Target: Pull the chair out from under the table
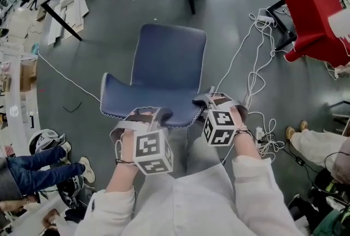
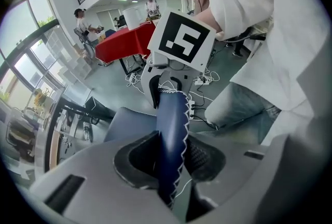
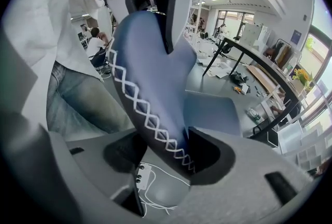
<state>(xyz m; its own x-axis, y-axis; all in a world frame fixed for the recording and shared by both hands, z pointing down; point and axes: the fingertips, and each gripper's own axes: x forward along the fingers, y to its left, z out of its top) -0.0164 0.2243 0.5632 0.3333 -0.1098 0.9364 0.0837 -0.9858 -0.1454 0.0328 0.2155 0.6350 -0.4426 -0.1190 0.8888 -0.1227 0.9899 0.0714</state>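
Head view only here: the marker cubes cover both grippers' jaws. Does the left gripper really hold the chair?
Observer: Yes. The left gripper has its jaws closed on the blue backrest, on its top edge.
Operator: And the right one?
Observer: The right gripper grips the same backrest at a thicker, curved part, so its jaws stand wider.
Operator: Any cable caught between the jaws?
Observer: No; only the edge with white stitching passes between them.
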